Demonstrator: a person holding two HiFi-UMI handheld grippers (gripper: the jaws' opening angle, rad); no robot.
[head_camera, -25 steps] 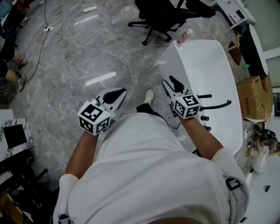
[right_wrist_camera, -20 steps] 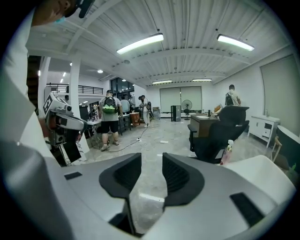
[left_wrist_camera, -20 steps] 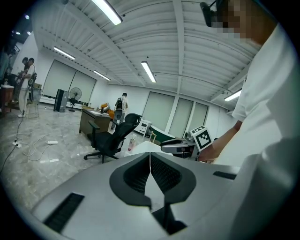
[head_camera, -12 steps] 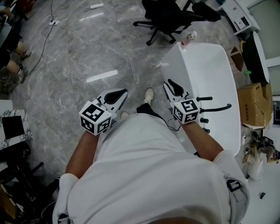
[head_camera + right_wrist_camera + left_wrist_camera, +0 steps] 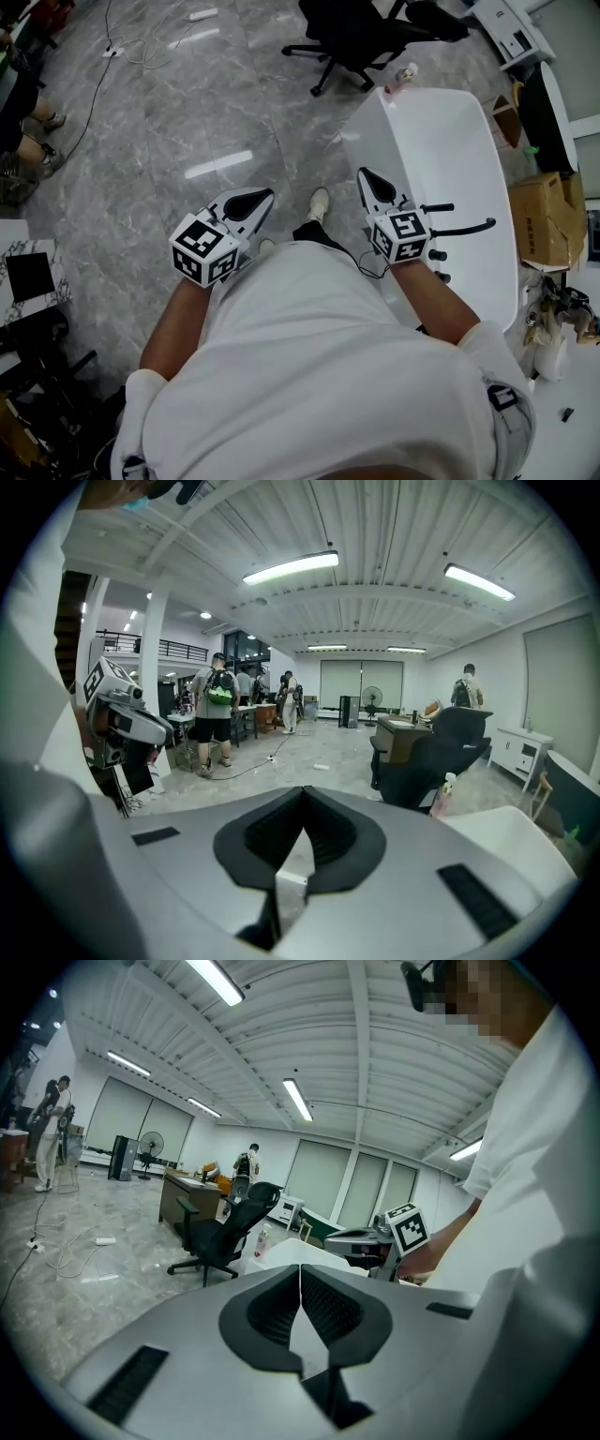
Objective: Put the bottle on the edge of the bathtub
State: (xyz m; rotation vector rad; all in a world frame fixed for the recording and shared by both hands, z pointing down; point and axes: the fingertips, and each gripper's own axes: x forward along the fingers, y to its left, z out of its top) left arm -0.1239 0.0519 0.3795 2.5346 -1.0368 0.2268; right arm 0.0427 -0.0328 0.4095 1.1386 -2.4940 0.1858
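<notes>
Bathtub [image 5: 450,150]: right side, running near to far.
Bottle [image 5: 401,77]: on the bathtub's far rim, left corner.
Office chair [image 5: 361,33]: far, just beyond the bottle.
Tap [image 5: 459,228]: bathtub's near end (reaching over the basin).
Cardboard box [image 5: 539,216]: right of bathtub.
Cable [image 5: 112,52]: far left on floor [image 5: 187,122].
Right gripper [image 5: 367,178]: over bathtub's left rim.
Left gripper [image 5: 262,197]: over floor, further left.

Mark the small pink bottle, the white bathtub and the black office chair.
Small pink bottle [image 5: 403,75], head view: body.
White bathtub [image 5: 359,141], head view: left rim.
Black office chair [image 5: 352,23], head view: seat.

Two grippers [image 5: 249,200] [image 5: 374,182], one bottle [image 5: 401,77], one bathtub [image 5: 362,131], one chair [image 5: 361,33].
</notes>
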